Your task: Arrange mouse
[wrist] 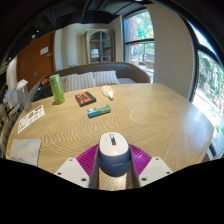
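Gripper (113, 166): fingers closed narrowly on the mouse (113, 153), pink pads (88, 158) pressing both its sides, at the near edge of the wooden table (150, 115). Far left: green can (57, 89), dark box (85, 99), green packet (98, 111). Left edge: papers (30, 118).

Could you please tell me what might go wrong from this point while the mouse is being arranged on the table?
1. The mouse sits between the fingers, near the table's close edge; a loose or uneven squeeze on its rounded shell could let it slip and perhaps drop off.
2. If it is carried forward low, it might bump the small box, the dark packet or the green can beyond the fingers.
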Demonstrator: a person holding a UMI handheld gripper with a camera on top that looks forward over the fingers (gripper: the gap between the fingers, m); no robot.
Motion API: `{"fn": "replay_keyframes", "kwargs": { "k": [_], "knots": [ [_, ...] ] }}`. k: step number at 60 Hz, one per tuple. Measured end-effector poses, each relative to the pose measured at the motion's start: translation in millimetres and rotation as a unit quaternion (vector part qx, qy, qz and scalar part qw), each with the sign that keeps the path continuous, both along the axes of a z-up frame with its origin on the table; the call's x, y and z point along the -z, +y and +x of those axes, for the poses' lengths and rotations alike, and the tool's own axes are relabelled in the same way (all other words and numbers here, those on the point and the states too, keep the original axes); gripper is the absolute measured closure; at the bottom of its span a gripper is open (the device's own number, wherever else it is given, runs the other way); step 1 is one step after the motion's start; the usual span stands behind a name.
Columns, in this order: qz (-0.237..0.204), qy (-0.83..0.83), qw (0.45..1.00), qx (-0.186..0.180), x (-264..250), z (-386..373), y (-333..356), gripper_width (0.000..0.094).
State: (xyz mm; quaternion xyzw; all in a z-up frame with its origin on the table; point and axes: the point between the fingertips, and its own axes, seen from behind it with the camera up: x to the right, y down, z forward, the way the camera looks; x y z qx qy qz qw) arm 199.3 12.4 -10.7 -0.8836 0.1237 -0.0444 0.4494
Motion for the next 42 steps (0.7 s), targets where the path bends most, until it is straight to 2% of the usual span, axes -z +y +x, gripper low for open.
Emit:
{"fn": "replay_keyframes", "kwargs": {
  "k": [2, 8, 12, 18, 22, 26, 33, 42],
  "knots": [
    [0.002, -0.01, 1.0, 0.006, -5.4, -0.5, -2.7, 0.0474],
    [0.069, -0.082, 0.994, 0.002, -62.6, -23.0, -9.2, 0.0522],
    [0.107, -0.077, 0.991, 0.003, -110.1, -61.7, -15.8, 0.0522],
    [0.165, -0.064, 0.984, -0.034, -172.6, -153.7, -21.7, 0.0524],
    [0.182, -0.058, 0.979, -0.063, -186.2, -212.5, -25.6, 0.0525],
    [0.179, -0.053, 0.978, -0.097, -168.2, -278.3, -29.0, 0.0526],
    [0.124, -0.019, 0.981, -0.148, -102.0, -353.4, -24.1, 0.0526],
    [0.054, -0.019, 0.988, -0.14, -40.0, -373.1, -31.4, 0.0519]
  ]
}}
